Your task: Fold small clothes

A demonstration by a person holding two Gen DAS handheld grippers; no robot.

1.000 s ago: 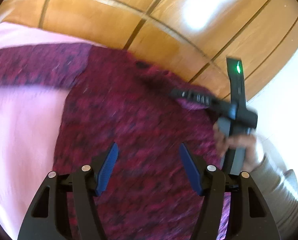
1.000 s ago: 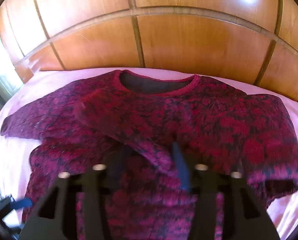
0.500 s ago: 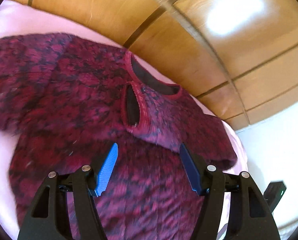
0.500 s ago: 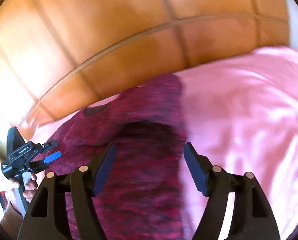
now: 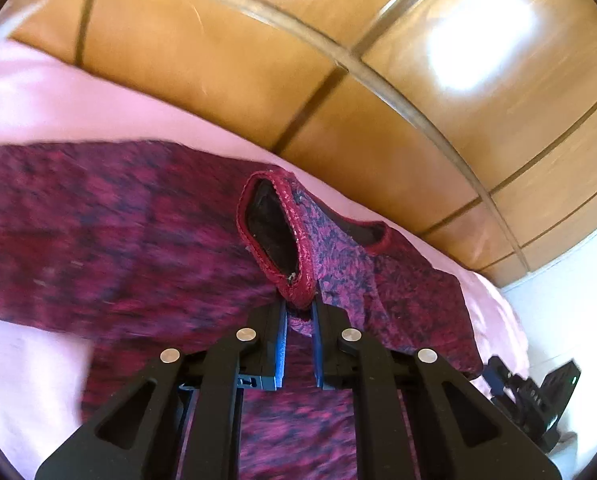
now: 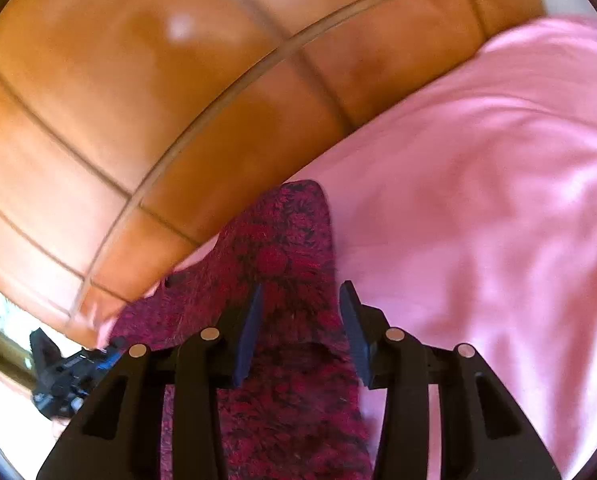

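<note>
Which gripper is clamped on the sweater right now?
The left gripper: its jaws are pinched on the sweater's sleeve cuff. The right gripper's jaws, just closing, stand apart over the fabric.

You find no readable text, label, brand or number on anything here in either wrist view.
</note>
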